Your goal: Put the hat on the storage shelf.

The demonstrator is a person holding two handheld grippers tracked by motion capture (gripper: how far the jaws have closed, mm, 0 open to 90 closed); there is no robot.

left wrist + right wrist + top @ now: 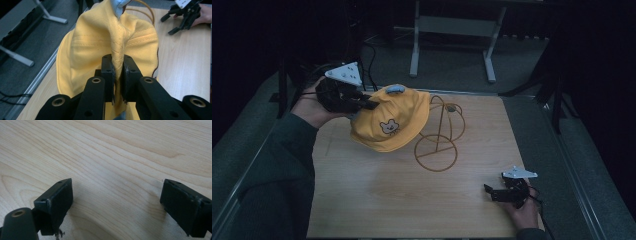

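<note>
Right now my left gripper (117, 75) pinches a fold of the yellow cap (394, 117), holding it lifted above the far left of the wooden table (377, 200), partly draped over the wire stand (439, 142). My right gripper (492, 192) rests near the table's right front corner, jaws spread wide.

Yellow hat (392, 120) covers the upper left part of the wire stand (439, 145). In the left gripper view the hat's top and lower edge are cut off. Small blue patch (395, 89) on the hat: too small to identify.
</note>
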